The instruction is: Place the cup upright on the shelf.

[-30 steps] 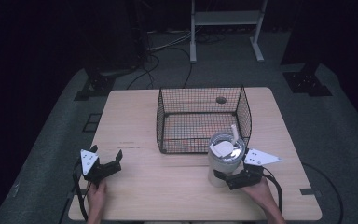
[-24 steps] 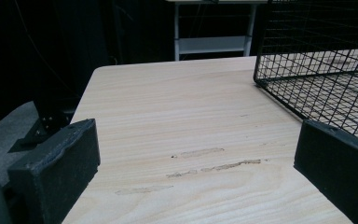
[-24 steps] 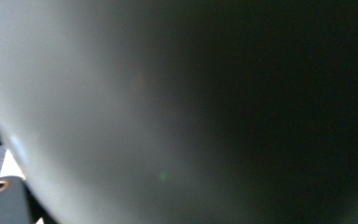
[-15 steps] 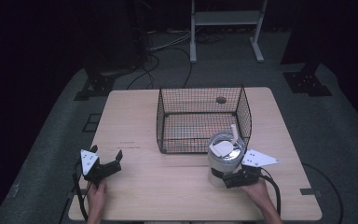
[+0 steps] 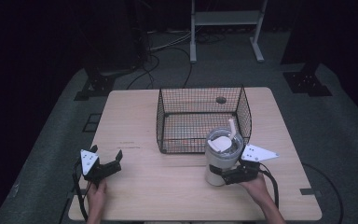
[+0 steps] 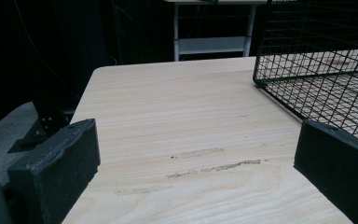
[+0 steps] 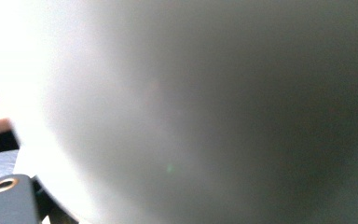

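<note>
Left black two-jaw gripper [image 5: 106, 166] rests near-left, jaws spread wide (nothing between); right black two-jaw gripper [image 5: 227, 176] near-right, jaws clamped

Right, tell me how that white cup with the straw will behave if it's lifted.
The cup looks tall and narrow-based, so it may tip if nudged high. Its smooth wall could slip in the right tool. The straw seems loose and may shift.
</note>
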A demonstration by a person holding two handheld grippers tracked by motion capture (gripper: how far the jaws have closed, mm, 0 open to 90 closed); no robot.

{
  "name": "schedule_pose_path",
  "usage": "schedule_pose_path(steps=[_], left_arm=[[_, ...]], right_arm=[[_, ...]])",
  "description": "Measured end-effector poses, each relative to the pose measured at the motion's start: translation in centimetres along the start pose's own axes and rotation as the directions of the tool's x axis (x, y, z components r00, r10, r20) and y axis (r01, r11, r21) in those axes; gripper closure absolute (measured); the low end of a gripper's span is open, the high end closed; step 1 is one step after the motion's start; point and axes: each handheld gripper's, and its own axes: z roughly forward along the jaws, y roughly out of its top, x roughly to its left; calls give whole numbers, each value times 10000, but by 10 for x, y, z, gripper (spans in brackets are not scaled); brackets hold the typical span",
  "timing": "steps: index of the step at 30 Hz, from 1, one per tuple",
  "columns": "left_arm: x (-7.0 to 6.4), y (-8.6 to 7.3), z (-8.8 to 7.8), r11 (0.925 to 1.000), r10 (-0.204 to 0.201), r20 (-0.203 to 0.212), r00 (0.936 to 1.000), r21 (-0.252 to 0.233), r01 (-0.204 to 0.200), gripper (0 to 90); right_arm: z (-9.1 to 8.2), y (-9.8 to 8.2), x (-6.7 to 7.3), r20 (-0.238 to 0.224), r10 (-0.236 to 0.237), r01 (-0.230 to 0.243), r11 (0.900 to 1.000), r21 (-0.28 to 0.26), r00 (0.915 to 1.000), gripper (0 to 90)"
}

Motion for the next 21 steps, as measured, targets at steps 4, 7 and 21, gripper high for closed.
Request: schedule_pose_path(steps=[4, 7, 21], left_arm=[[0, 0, 0, 10000, 8, -6, 10000, 8, -8, 0], [0, 0, 0, 10000, -37, -10, 10000, 3, 37, 0], [0, 0, 0, 10000, -54, 3, 10000, -72, 54, 0]], right_arm=[[2, 22, 0, -308, -239, 234, 9996, -176, 9992, 76], [6, 42, -2, -534, -367, 355, 9991, -239, 9979, 76], [33, 110, -31, -793, -846, 804, 9952, -551, 9933, 76]])
